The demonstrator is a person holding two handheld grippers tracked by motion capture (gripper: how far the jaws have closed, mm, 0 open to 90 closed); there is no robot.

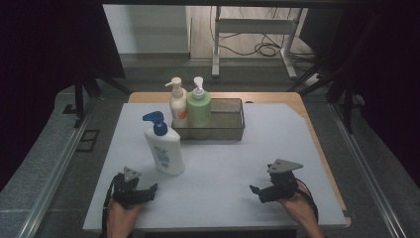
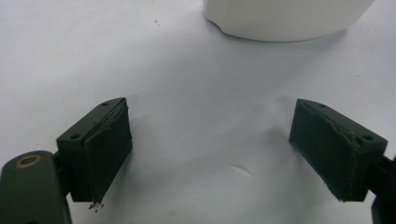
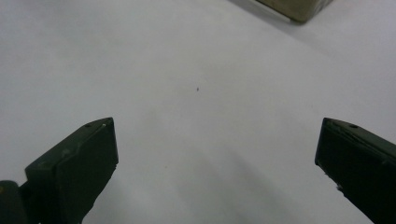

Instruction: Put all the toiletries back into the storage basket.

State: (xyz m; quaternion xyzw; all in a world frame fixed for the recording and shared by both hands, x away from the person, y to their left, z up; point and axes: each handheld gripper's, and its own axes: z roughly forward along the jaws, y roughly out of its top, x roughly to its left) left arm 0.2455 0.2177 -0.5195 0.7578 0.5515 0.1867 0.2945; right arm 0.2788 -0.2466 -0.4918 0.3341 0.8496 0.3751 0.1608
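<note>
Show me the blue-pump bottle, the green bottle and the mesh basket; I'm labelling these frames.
blue-pump bottle (image 1: 165, 153): high view, on its white labelled body.
green bottle (image 1: 199, 107): high view, on its green body.
mesh basket (image 1: 229, 128): high view, on its front wall.

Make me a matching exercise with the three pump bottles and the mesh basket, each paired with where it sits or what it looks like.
Column one:
1. white bottle with blue pump
2. green bottle
3. white bottle with orange label
4. mesh basket

Column two:
A. leftmost inside the basket
B. holds two bottles at its left end
C. stands on the table outside the basket, near the left gripper
D. in the basket, just right of another bottle

Pairs: 1-C, 2-D, 3-A, 4-B
</note>
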